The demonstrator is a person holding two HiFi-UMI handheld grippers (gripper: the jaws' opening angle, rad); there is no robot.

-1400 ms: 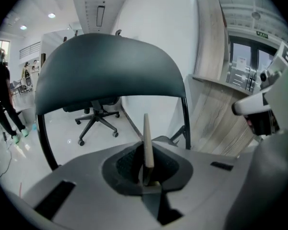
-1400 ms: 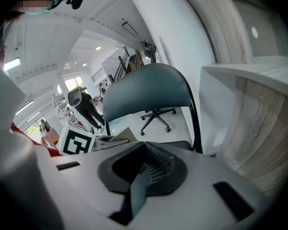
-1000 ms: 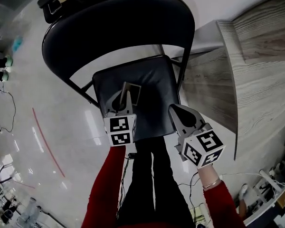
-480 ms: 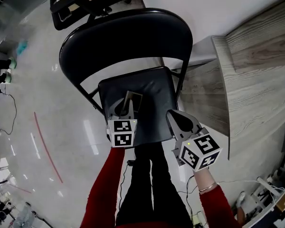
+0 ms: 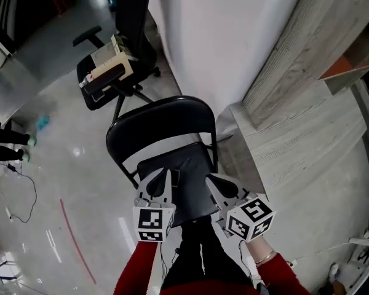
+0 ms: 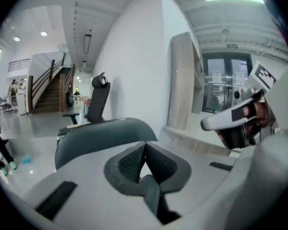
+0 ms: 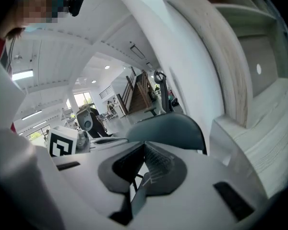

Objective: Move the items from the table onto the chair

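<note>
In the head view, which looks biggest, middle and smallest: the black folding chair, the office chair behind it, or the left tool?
1. black folding chair
2. office chair, farther away, so maybe bigger really
3. left tool

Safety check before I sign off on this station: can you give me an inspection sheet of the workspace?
Surface: wood-grain table beside black folding chair.
Job's things: nothing seen on table; seat too dark to tell.
Clutter: papers on office chair.
Grippers: left gripper shut, empty; right gripper shut, empty; both over the seat.
Cables: loose cable on floor.
Surroundings: white wall, red line on floor.
</note>
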